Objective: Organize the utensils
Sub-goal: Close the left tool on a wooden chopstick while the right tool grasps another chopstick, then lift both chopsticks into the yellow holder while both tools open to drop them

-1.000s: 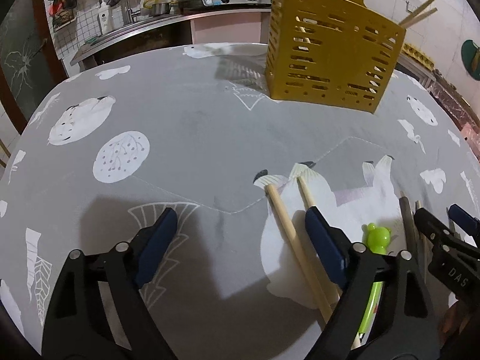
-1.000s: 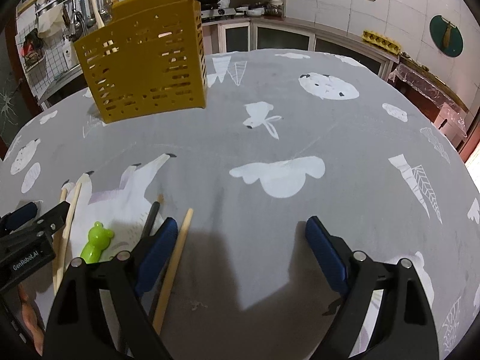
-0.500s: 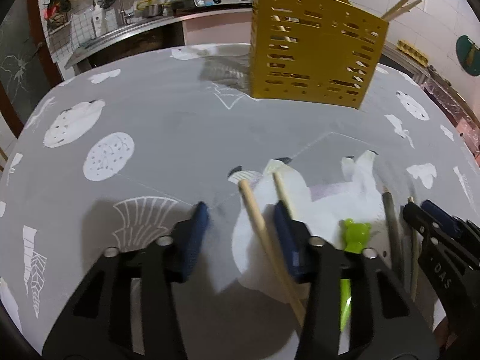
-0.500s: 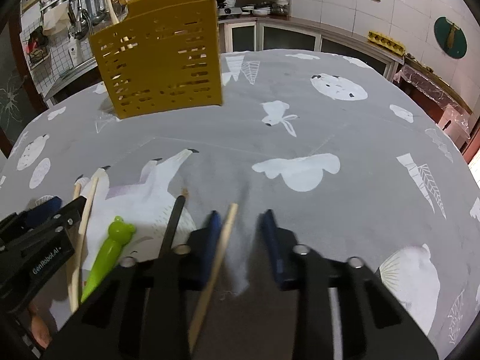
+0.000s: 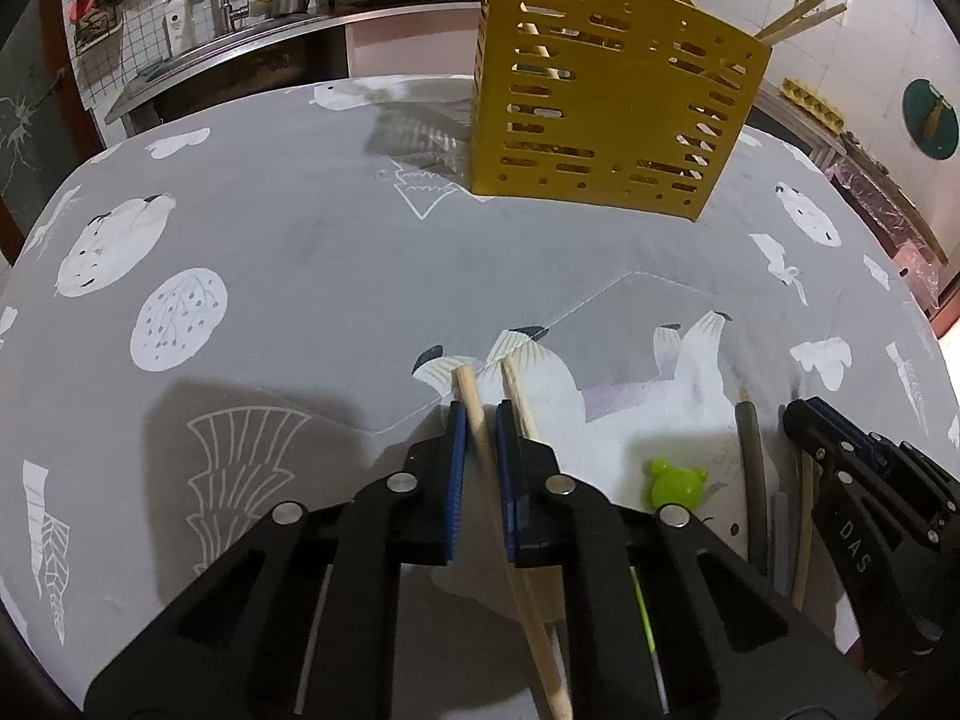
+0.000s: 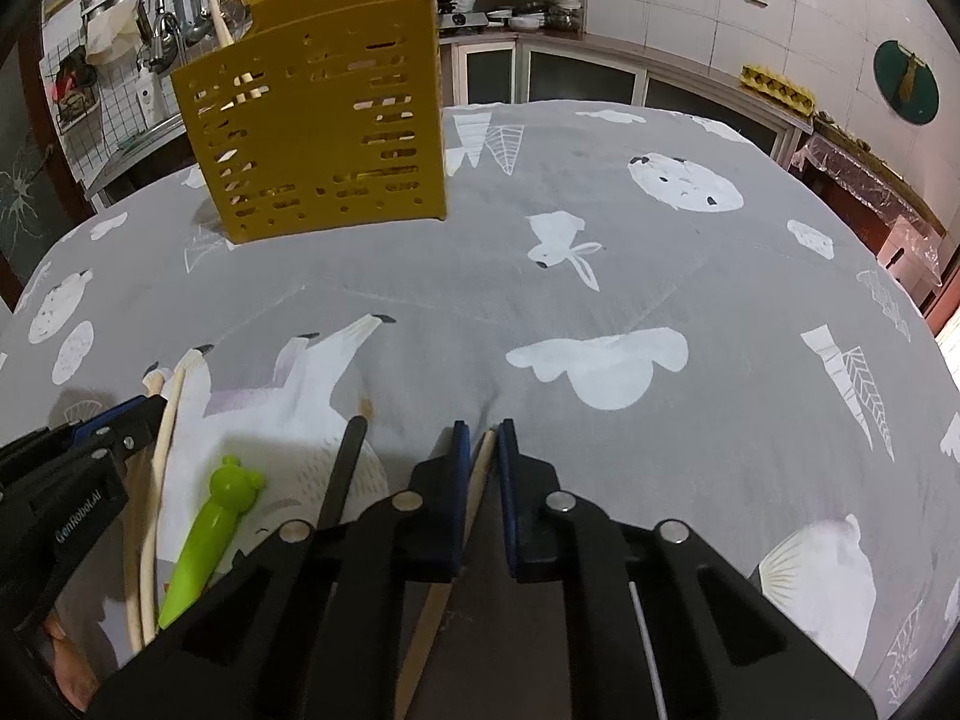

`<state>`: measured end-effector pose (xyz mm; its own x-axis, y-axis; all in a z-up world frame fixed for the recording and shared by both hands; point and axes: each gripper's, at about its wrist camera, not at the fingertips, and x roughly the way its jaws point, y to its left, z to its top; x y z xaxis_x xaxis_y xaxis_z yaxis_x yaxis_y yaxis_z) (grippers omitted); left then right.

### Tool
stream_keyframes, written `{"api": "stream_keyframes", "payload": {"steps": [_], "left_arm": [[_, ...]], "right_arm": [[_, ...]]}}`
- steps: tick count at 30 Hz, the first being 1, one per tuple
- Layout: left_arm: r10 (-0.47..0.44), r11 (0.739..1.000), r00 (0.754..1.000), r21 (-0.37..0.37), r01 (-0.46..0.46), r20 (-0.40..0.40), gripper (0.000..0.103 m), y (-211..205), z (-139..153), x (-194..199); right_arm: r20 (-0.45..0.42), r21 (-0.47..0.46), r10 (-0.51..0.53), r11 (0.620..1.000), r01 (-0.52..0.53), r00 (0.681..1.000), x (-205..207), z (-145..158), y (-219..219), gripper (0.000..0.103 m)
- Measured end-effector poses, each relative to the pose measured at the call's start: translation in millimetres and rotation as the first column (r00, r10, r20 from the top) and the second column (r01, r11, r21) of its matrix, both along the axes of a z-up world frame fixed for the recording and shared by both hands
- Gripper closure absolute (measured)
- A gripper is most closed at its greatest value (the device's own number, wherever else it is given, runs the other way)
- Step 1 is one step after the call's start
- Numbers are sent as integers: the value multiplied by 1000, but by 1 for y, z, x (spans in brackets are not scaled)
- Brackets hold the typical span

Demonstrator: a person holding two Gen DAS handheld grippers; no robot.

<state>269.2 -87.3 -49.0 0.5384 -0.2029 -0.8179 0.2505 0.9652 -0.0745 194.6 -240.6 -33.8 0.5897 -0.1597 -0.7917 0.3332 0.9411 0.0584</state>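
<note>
I'm at the pick-up step. My left gripper [image 5: 480,414] is clamped on one smooth, round wooden chopstick [image 5: 474,402]; its twin [image 5: 516,396] lies just beside on the printed cotton tablecloth [image 5: 300,252]. My right gripper [image 6: 480,438] pinches another chopstick [image 6: 485,450]. Next — lift both and tip them into the slotted yellow plastic utensil holder [image 6: 318,132], standing well apart across the table.

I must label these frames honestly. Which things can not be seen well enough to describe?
- Green utensil: its working end; left view, left gripper covers it; right view, lower edge cuts it.
- Yellow holder: contents; both views, slotted walls hide them.
- Dark stick: lower part; right view, right gripper covers it.
</note>
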Motion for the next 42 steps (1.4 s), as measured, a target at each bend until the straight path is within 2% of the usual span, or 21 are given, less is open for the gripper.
{"api": "stream_keyframes", "payload": {"steps": [9, 18, 23, 33, 42], "left_arm": [[-6, 1000, 999, -25, 7, 38, 95, 4, 14, -4], [-21, 999, 988, -42, 27, 156, 95, 7, 53, -21], [-25, 997, 979, -65, 39, 203, 96, 9, 73, -29], [-30, 996, 953, -74, 55, 301, 98, 13, 108, -44], [-19, 992, 923, -109, 66, 384, 98, 22, 130, -56]], "right_arm": [[44, 32, 8, 999, -10, 999, -4, 13, -5, 97], [166, 45, 9, 999, -17, 986, -20, 49, -16, 98], [252, 22, 29, 999, -35, 967, -30, 70, -17, 98], [368, 15, 50, 998, -60, 929, -44, 95, -18, 98], [479, -14, 60, 998, -61, 875, -61, 121, -16, 98]]}}
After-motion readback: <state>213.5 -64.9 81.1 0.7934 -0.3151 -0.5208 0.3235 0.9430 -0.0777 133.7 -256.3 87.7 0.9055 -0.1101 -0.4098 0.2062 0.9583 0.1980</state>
